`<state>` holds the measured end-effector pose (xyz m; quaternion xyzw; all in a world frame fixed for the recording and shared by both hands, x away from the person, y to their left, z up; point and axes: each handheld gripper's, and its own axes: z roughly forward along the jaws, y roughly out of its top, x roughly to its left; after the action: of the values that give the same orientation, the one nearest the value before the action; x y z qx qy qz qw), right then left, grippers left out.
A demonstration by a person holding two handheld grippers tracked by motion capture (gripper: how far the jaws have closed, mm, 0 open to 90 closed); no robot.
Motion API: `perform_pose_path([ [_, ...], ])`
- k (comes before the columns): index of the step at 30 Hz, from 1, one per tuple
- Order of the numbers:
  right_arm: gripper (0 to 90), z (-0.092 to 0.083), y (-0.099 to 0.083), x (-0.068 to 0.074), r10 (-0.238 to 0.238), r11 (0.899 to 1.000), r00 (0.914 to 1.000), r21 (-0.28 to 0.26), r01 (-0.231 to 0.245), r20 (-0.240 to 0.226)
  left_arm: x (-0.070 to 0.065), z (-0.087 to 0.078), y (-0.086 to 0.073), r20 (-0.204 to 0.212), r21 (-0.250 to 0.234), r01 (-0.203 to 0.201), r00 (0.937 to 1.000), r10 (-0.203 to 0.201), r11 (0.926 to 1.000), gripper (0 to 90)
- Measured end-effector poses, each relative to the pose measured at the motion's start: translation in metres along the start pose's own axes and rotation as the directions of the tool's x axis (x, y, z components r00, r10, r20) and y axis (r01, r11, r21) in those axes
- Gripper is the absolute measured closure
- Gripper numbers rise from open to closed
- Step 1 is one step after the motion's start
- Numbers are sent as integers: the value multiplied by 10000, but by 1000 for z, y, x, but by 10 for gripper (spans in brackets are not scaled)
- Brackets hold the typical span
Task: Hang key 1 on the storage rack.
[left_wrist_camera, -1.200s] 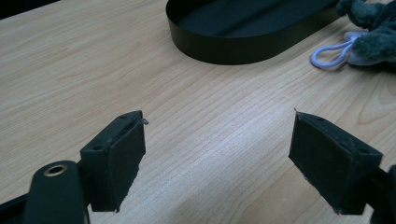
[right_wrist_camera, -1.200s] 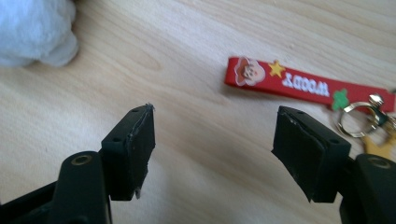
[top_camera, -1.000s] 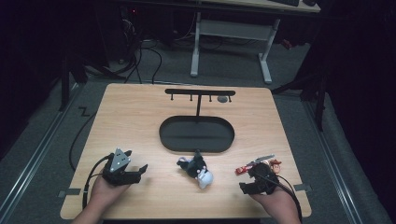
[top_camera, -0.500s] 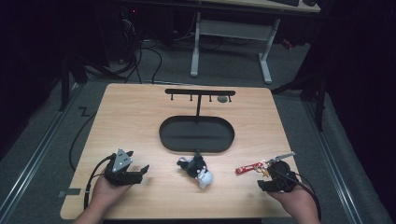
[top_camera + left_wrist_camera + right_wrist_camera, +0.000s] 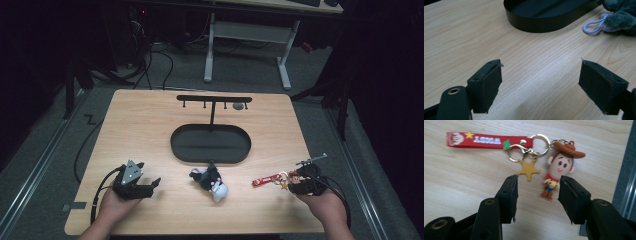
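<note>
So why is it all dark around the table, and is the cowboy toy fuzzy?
In the high view the light falls on the table while the floor and room around it stay dim. In the right gripper view the cowboy is fairly sharp, but the black fingers close to the lens look soft. In the left gripper view the plush at the top corner is blurry.

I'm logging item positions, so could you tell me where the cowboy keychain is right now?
The cowboy keychain lies flat on the table's right front, just ahead of the right gripper, right of the plush toy.
</note>
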<state>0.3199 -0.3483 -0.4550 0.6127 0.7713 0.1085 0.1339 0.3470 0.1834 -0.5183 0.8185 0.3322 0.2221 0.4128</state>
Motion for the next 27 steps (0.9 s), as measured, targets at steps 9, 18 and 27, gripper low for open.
perform_pose_path([
  [9, 498, 9, 18, -5, 276, 9994, 9996, 219, -275, -27, 0, -1, 0, 39, -29, 8, 10000, -8, 10000, 191],
  [18, 499, 25, 24, -6, 418, 9959, 9989, 795, -435, 228, 0, -3, -2, -18, 64, 57, 10000, -57, 10000, 192],
  [27, 527, 27, 27, -11, 677, 9938, 9976, 870, -688, 158, 1, -4, -3, 7, 28, 224, 9997, -224, 9997, 192],
])
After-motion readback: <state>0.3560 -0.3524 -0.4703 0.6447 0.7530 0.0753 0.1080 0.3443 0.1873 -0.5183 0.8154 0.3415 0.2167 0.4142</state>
